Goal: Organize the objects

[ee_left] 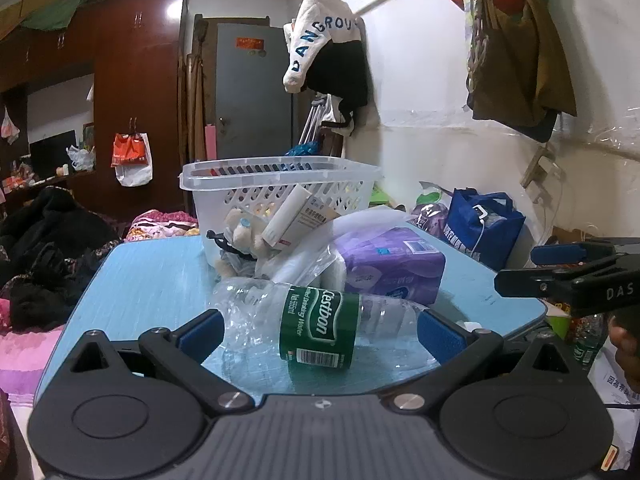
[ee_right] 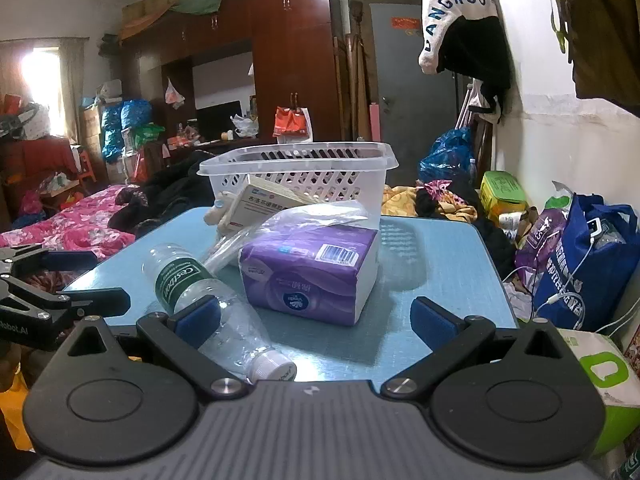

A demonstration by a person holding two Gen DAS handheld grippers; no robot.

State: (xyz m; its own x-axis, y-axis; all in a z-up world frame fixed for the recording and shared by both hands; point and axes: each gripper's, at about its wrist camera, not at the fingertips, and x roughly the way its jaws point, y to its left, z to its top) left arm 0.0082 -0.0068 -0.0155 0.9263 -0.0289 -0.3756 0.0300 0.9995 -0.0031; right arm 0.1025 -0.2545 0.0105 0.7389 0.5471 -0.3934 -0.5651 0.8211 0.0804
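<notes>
On the small blue table [ee_left: 152, 268] [ee_right: 440, 264] a clear water bottle with a green label [ee_left: 316, 328] [ee_right: 208, 292] lies on its side near the front edge. My left gripper [ee_left: 320, 334] is open, its blue pads either side of the bottle, not pressing. My right gripper [ee_right: 316, 320] is open and holds nothing; the bottle's cap end lies by its left pad. Behind the bottle sit a purple tissue pack [ee_left: 392, 264] [ee_right: 312, 272], a clear plastic bag [ee_left: 304, 256], a medicine box [ee_left: 304, 216] [ee_right: 264, 200] and a small plush toy [ee_left: 244, 232]. A white slotted basket [ee_left: 280, 184] [ee_right: 300, 168] stands at the back.
A blue shopping bag [ee_left: 480, 224] [ee_right: 584, 264] and clutter fill the floor to the right of the table. A bed with pink covers [ee_right: 80, 224] and dark clothes [ee_left: 48, 240] lies to the left. A white wall runs along the right side.
</notes>
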